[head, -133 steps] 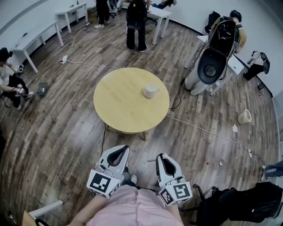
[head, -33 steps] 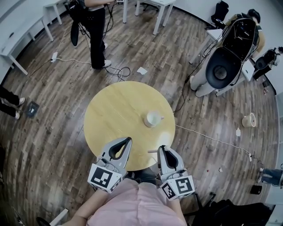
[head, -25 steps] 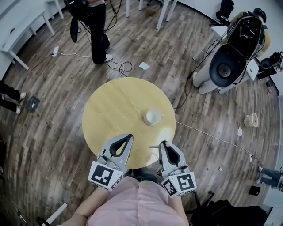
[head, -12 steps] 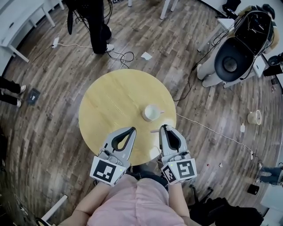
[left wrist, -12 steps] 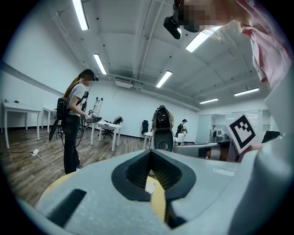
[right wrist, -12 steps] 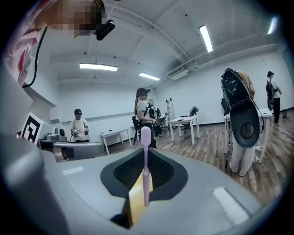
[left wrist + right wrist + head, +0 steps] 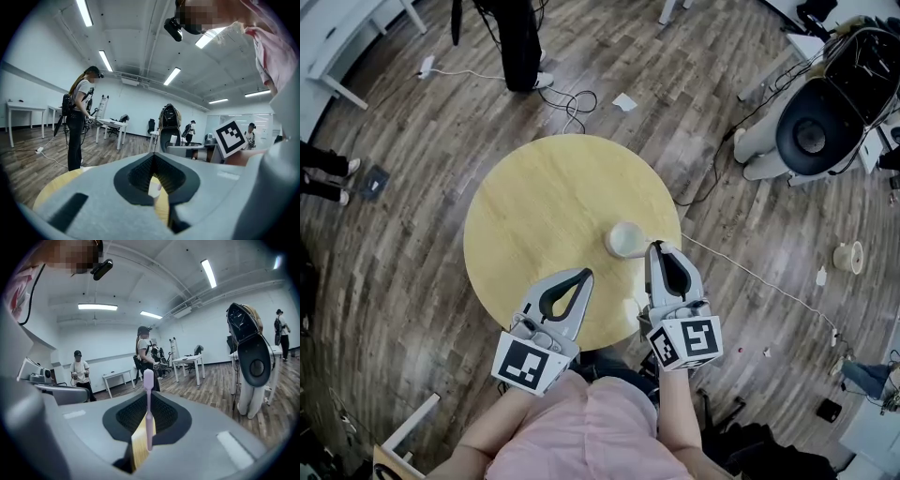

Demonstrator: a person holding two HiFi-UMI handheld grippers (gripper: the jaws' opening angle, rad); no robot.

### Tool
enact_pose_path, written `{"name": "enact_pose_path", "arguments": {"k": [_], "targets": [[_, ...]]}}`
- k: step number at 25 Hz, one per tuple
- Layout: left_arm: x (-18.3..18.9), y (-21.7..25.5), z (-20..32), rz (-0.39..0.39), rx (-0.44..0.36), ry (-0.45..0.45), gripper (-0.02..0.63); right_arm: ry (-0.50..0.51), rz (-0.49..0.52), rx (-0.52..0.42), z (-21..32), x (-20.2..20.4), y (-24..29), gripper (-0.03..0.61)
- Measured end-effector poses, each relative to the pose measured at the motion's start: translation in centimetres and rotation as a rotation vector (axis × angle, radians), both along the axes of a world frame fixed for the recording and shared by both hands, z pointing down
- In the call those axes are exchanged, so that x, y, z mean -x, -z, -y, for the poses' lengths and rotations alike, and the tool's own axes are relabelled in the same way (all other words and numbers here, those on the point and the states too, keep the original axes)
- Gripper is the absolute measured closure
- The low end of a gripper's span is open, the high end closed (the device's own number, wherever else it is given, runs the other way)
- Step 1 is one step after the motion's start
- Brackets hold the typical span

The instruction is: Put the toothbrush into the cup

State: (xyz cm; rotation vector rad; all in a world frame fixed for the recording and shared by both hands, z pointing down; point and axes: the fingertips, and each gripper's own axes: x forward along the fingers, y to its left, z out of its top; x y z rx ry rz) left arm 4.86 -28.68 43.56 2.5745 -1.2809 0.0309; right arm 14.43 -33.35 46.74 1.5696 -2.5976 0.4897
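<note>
A white cup [image 7: 624, 239] stands on the round yellow table [image 7: 534, 206], right of its middle. My right gripper [image 7: 655, 247] reaches over the near right edge, its tip just right of the cup. It is shut on a pale pink toothbrush [image 7: 148, 399], which stands upright between the pads in the right gripper view. The brush is hard to make out in the head view. My left gripper [image 7: 584, 275] hovers over the table's near edge, left of the cup, shut with nothing in it. Through its jaw hollow I see the cup [image 7: 153, 190].
A person in dark clothes [image 7: 517, 42] stands beyond the table, with cables [image 7: 572, 103] and a scrap of paper [image 7: 625, 101] on the wooden floor. A black and white machine [image 7: 811, 131] stands at the far right. A cable [image 7: 759, 277] runs along the floor to the right.
Both grippers have moved forward over the table toward the cup. The right one, still holding the toothbrush, has come up beside the cup.
</note>
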Motion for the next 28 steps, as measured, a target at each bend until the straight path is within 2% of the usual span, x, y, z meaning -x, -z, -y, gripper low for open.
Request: {"name": "enact_pose_path", "arguments": {"k": [12, 20, 28], "targets": [[-1.0, -2.3, 2.2, -0.001, 0.094, 0.040, 0.617, 0.024, -0.017, 0.128, 4.8, -0.5, -7.3, 0.546], [-1.3, -3.4, 3.1, -0.005, 0.128, 0.050, 0.617, 0.035, -0.050, 0.225, 5.3, -0.9, -12.4, 0.545], [-1.5, -3.5, 2.7, -0.005, 0.139, 0.049, 0.617, 0.014, -0.048, 0.242, 5.8, -1.5, -13.8, 0.537]]}}
